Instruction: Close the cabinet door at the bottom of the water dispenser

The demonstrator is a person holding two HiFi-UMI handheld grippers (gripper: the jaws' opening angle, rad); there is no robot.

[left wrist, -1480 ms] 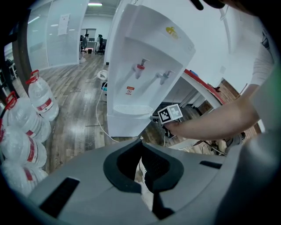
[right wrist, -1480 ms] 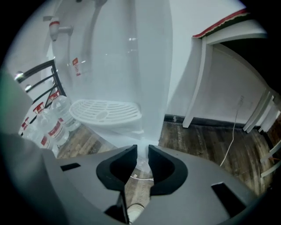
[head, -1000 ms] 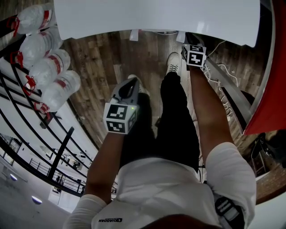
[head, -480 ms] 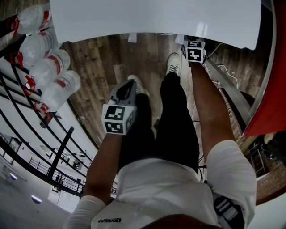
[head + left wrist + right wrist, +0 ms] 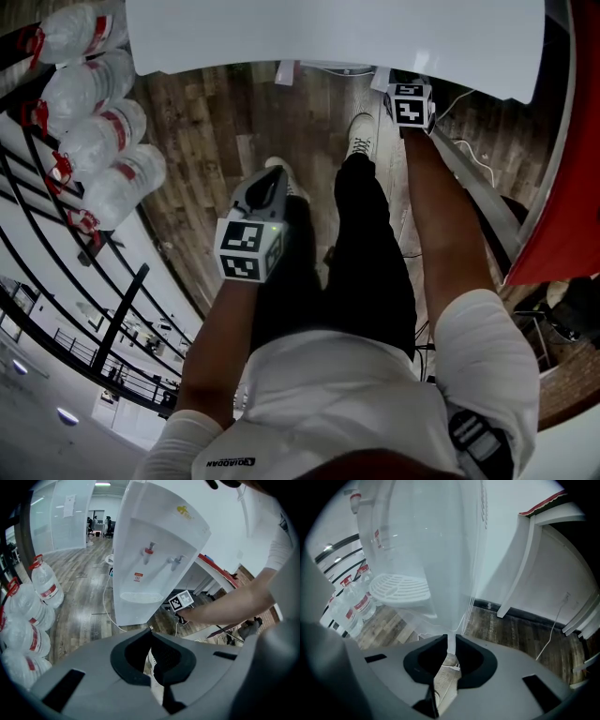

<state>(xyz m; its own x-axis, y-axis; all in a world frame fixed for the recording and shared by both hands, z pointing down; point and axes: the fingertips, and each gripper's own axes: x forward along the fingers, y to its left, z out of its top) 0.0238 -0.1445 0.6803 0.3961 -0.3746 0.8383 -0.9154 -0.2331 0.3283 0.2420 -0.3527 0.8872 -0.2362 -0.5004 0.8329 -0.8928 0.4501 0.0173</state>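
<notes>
While the person is standing over the white water dispenser [image 5: 337, 37], its bottom cabinet door [image 5: 454, 606] is appearing to stand open, low near the wooden floor [image 5: 216, 122] on the side nearer the right arm, and is showing edge-on as it rises from the right tongs [image 5: 450, 639]. These are pinching the door's thin free edge, probably so the outstretched arm can swing it shut. The left tongs [image 5: 150, 631] are pressing together on nothing and hovering above a shoe [image 5: 151, 660], seemingly because one grip is enough for a light panel.
</notes>
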